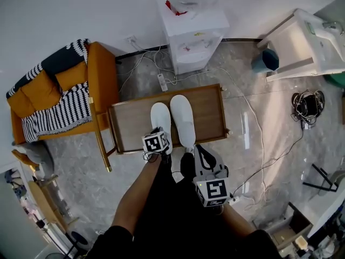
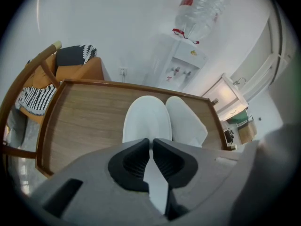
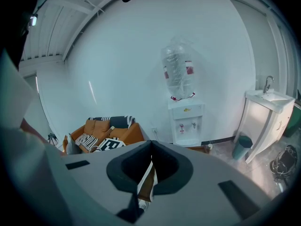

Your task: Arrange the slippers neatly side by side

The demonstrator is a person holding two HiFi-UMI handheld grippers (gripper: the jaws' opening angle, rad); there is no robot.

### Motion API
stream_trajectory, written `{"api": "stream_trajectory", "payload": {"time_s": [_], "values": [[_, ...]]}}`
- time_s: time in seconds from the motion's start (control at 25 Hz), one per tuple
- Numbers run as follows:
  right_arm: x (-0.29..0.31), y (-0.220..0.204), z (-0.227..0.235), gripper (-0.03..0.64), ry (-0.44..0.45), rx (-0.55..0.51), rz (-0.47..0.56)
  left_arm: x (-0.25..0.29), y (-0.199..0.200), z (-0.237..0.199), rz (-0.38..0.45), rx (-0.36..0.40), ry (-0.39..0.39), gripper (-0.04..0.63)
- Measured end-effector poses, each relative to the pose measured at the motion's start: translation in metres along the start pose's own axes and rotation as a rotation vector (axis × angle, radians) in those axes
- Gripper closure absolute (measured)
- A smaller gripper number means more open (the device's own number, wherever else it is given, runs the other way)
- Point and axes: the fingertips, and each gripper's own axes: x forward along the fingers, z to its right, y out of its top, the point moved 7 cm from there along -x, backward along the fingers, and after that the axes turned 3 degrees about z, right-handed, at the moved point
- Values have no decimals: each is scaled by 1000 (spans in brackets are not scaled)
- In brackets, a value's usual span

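Two white slippers lie side by side, toes away from me, on a low wooden table [image 1: 135, 124]. The left slipper [image 1: 160, 116] [image 2: 146, 119] sits a touch nearer me than the right slipper [image 1: 183, 117] [image 2: 186, 121]. My left gripper [image 1: 159, 139] [image 2: 151, 142] points steeply down over the left slipper's rear half. Its jaws are pinched together, with white slipper material in the thin slit between the pads. My right gripper [image 1: 199, 158] [image 3: 150, 145] hangs back off the table's near edge, shut, with nothing in it.
An orange armchair [image 1: 64, 90] with a striped throw stands left of the table. A water dispenser [image 1: 193, 36] is against the wall behind it, with cables [image 1: 156, 63] on the floor. A white sink cabinet [image 1: 302, 42] and a blue bin [image 1: 267, 60] stand at the right.
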Motion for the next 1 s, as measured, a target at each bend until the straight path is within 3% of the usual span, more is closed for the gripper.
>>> {"api": "stream_trajectory", "payload": {"time_s": [0.36, 0.88, 1.0], "values": [[7, 1, 14, 604, -16, 14, -16, 12, 9, -2, -14, -22, 38, 557], [16, 2, 20, 604, -22, 22, -29, 31, 7, 0, -49, 20, -35, 555], [16, 1, 20, 604, -17, 15, -30, 31, 5, 0, -55, 8, -69, 513]]}}
